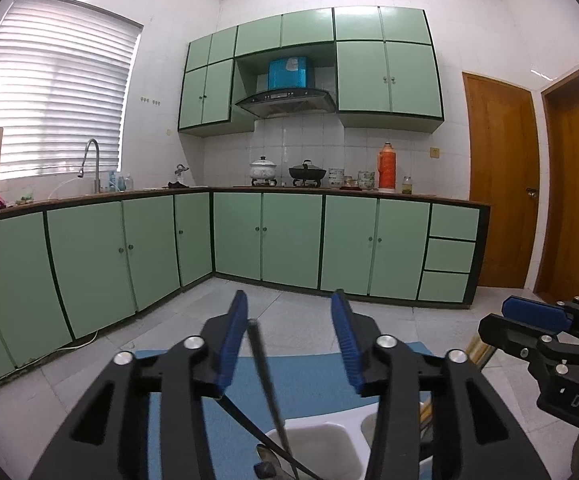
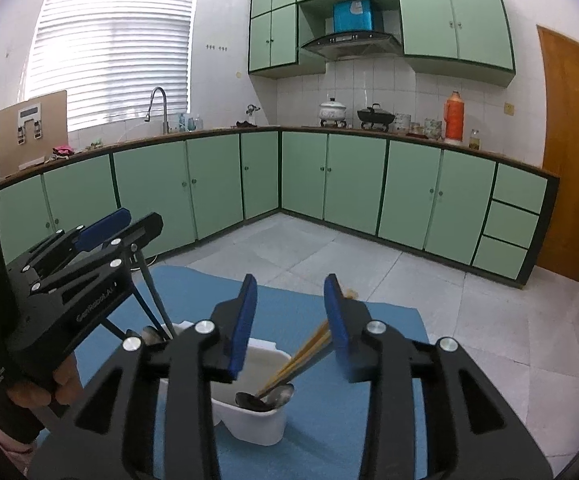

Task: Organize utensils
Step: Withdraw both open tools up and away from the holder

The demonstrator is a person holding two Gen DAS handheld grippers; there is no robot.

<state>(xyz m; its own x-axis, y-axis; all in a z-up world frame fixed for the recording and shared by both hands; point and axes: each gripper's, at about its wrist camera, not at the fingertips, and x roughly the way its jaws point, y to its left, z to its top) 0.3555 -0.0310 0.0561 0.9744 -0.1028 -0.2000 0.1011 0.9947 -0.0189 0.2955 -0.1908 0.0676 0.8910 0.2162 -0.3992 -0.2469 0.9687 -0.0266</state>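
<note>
Hovering over the white holder [image 2: 249,412] on the blue mat [image 2: 329,320], my left gripper [image 1: 289,320] stands released, dark utensil handles [image 1: 261,364] leaning loose between its fingers. My right gripper [image 2: 291,300] is released too, with the chopsticks [image 2: 301,354] just below it, slanting into the holder's near compartment beside a spoon [image 2: 277,396].
</note>
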